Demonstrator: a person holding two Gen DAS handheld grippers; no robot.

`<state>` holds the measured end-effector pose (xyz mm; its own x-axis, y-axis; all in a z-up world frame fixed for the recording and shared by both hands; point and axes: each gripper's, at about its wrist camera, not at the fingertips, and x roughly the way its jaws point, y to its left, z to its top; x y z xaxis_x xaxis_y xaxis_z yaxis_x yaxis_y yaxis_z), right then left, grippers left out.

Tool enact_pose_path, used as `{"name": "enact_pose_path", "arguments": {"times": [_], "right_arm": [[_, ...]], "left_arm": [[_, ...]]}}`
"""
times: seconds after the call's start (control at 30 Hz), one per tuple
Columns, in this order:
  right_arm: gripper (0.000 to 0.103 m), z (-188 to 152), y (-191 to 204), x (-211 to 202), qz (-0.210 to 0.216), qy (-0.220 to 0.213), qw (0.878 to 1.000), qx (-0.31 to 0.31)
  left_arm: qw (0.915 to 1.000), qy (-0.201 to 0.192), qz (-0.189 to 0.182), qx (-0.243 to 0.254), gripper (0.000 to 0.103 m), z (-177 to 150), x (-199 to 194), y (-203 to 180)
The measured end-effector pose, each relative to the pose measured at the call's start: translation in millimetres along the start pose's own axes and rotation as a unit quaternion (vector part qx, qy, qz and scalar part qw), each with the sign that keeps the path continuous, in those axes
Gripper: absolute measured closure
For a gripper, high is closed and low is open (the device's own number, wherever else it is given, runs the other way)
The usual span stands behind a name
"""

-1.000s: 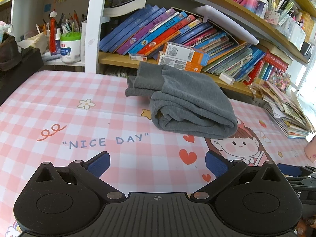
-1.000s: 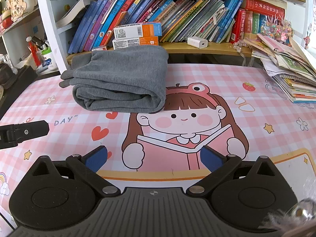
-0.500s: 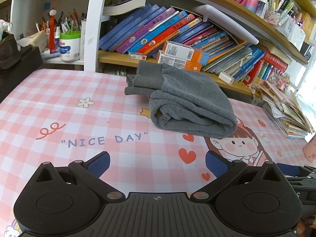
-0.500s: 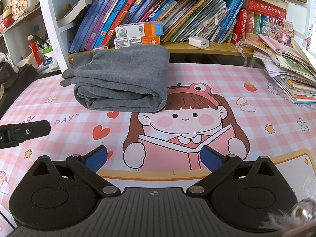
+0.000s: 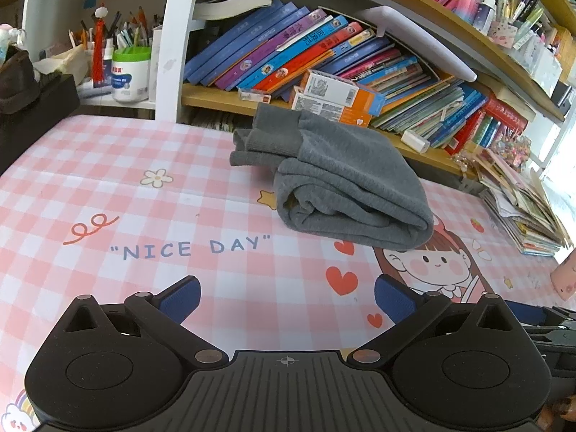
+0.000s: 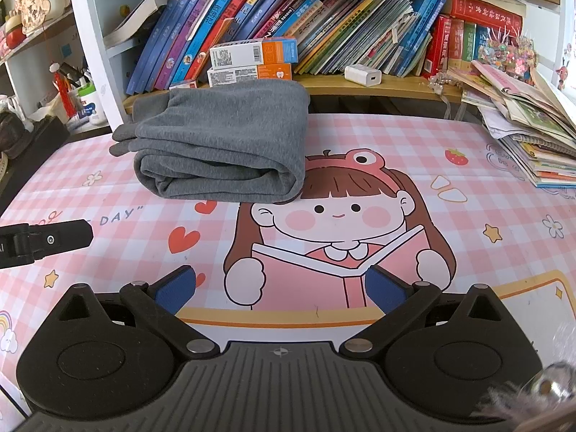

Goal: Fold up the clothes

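Both grippers, left [image 5: 287,297] and right [image 6: 280,289], hang spread and empty over the table's [image 6: 486,187] near edge, so leave the folded grey garment [image 6: 223,144] by the far edge untouched.

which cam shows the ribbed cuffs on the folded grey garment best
The left wrist view: the ribbed cuffs face it at the near-left end of the folded grey garment. In the right wrist view they are a sliver behind the bundle's left edge.
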<state>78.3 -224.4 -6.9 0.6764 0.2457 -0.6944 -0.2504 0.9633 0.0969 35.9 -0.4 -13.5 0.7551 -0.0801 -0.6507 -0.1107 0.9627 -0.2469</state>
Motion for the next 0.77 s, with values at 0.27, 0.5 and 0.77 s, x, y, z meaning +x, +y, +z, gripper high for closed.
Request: {"name": "enact_pose_path", "arguments": {"times": [0.27, 0.5, 0.77], "right_arm": [[0.002, -0.4, 0.3, 1.2, 0.000, 0.002, 1.000, -0.001], [0.002, -0.8, 0.8, 1.7, 0.001, 0.003, 1.000, -0.002], [0.002, -0.7, 0.5, 2.1, 0.001, 0.004, 1.000, -0.002]], "left_arm": [[1.0000, 0.002, -0.004, -0.007, 0.000, -0.4, 0.6, 1.7], [0.9999, -0.010, -0.004, -0.012, 0.000, -2.0, -1.3, 3.0], [0.9999, -0.006, 0.001, -0.012, 0.000, -1.3, -0.4, 2.3]]}}
